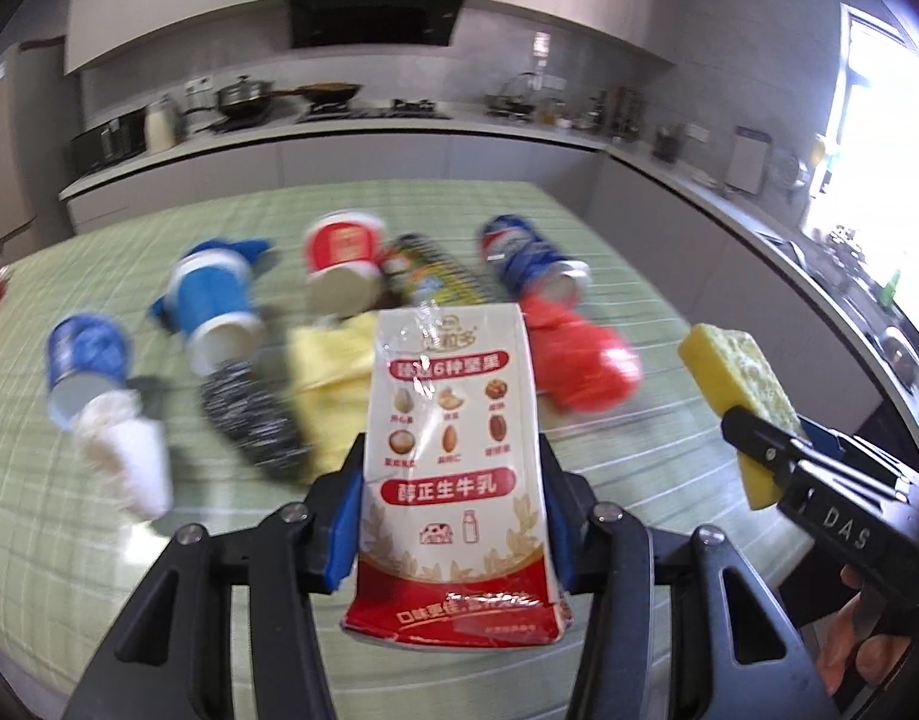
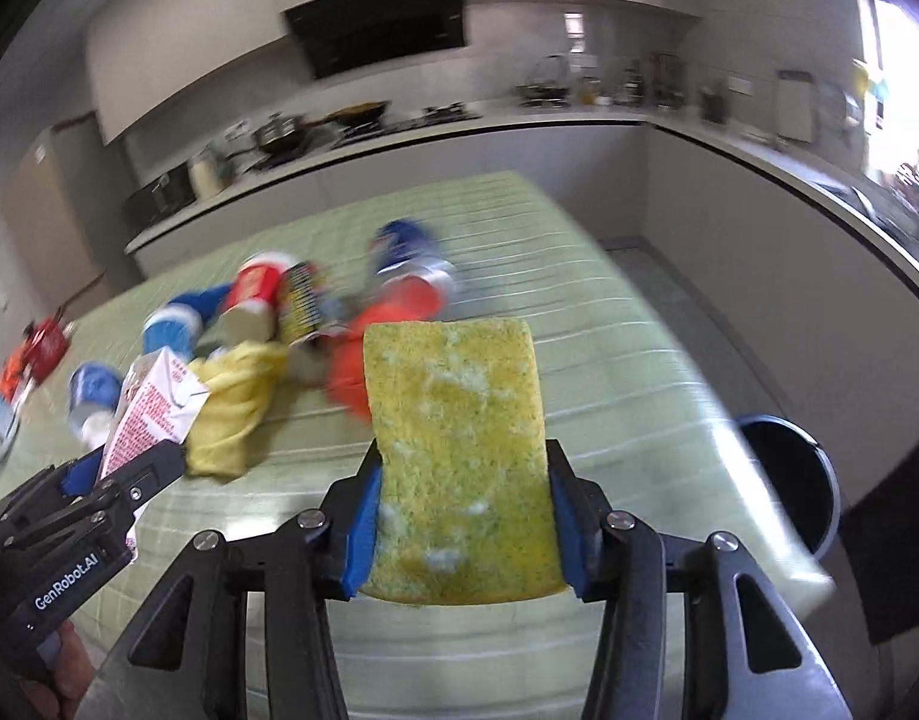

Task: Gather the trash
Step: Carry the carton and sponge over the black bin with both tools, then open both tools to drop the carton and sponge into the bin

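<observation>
Left wrist view: the left gripper [image 1: 453,468] pinches a milk carton [image 1: 456,450] between its jaws, lifted clear of the tabletop [image 1: 609,228], probably for carrying to a bin. The remaining cups and cans [image 1: 339,270] lie scattered from 10 to 1 o'clock.

Right wrist view: the right gripper [image 2: 462,492] clamps a yellow sponge [image 2: 459,450] flat between its jaws. A dark bin [image 2: 789,480] stands beside the tabletop at 3 o'clock, seemingly the drop point.
</observation>
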{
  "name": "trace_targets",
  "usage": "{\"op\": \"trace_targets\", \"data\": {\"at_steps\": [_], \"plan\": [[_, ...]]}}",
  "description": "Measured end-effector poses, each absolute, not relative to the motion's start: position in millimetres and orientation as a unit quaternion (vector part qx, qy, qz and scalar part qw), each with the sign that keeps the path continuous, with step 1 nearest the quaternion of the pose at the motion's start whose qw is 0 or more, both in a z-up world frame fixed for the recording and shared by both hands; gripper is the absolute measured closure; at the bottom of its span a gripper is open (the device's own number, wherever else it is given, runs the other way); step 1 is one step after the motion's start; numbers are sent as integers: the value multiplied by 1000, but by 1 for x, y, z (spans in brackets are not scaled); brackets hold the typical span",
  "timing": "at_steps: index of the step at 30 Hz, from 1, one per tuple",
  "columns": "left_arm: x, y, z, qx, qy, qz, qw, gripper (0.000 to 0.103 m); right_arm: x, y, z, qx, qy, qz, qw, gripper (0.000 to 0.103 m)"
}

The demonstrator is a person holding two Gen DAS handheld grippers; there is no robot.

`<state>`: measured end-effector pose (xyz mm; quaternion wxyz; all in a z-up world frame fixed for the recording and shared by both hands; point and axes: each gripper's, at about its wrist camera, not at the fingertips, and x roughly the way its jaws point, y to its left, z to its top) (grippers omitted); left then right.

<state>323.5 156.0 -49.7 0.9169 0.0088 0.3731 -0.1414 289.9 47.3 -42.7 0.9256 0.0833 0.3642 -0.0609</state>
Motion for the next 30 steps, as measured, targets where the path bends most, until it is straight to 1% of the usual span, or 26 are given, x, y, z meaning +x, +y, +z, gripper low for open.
{"op": "trace_targets", "data": {"at_steps": [4, 9, 16, 19, 22, 27, 28, 30], "plan": [[320, 103, -47, 20, 367, -170, 914, 52, 270, -20, -40, 101, 353, -98, 925, 52], [315, 8, -48, 23, 369, -193, 909, 52, 247, -126, -46, 112, 352, -128, 920, 52], [324, -136, -70, 6, 421, -217, 881, 52, 248, -273, -82, 114, 408, -129, 897, 52], [327, -178, -81, 22, 433, -216, 875, 52, 257, -305, -103, 113, 429, -117, 888, 52], [328, -204, -96, 34, 451, -210, 867, 52, 265, -327, -129, 121, 455, -98, 877, 52], [334, -231, -132, 50, 484, -187, 853, 52, 282, -347, -175, 129, 489, -67, 860, 48], [336, -234, -136, 52, 488, -184, 852, 52, 284, -351, -182, 132, 493, -62, 858, 45], [339, -241, -146, 58, 498, -175, 847, 52, 291, -357, -195, 135, 501, -56, 853, 44]]}}
